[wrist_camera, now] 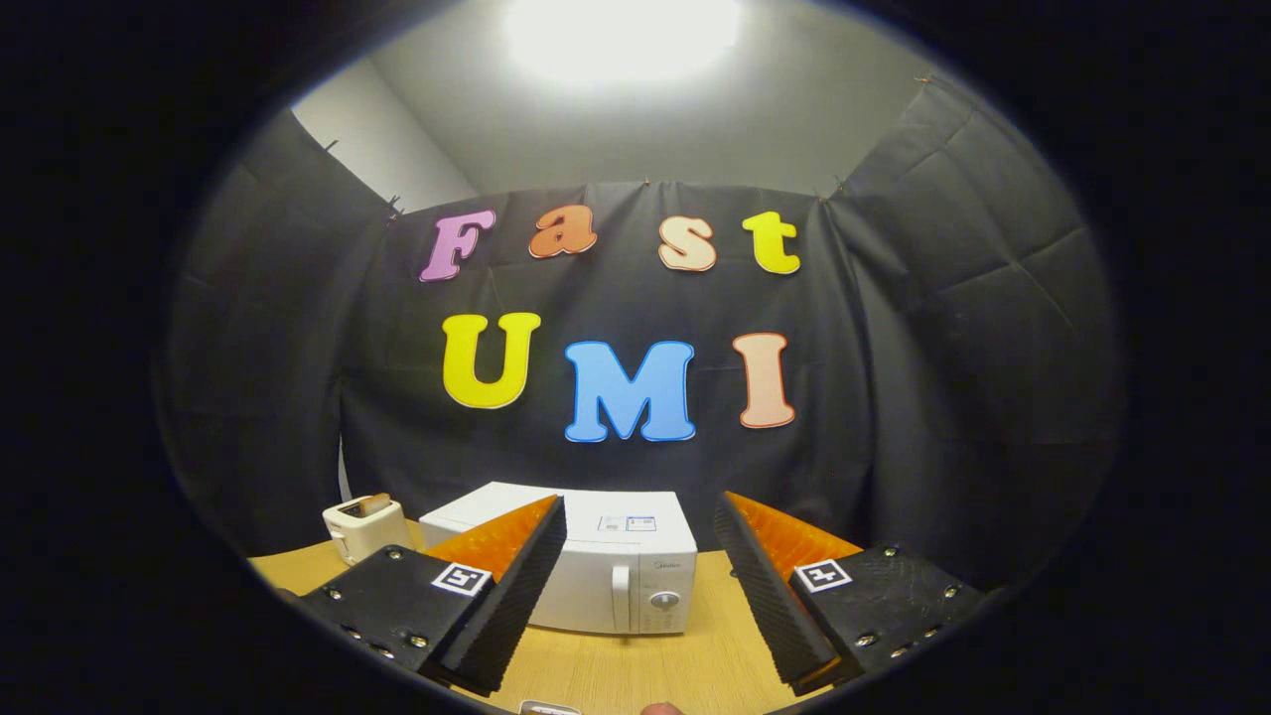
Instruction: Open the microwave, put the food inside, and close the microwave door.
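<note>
We see our claw (640, 596) spread wide and holding nothing above a pale wooden worktop (645, 670). Beyond its fingers sits the white microwave (606, 566), door closed, with a toaster (364, 526) just beside it. Behind hang black cloth walls under a bright ceiling light (621, 35).

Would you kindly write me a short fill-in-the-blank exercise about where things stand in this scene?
1. The microwave door is ____.
2. The gripper has its jaws ____, with nothing between them.
3. Beside the microwave stands a ____ with bread in its slot.
4. Both appliances stand on a ____ table.

Missing words: closed; open; toaster; wooden
</note>
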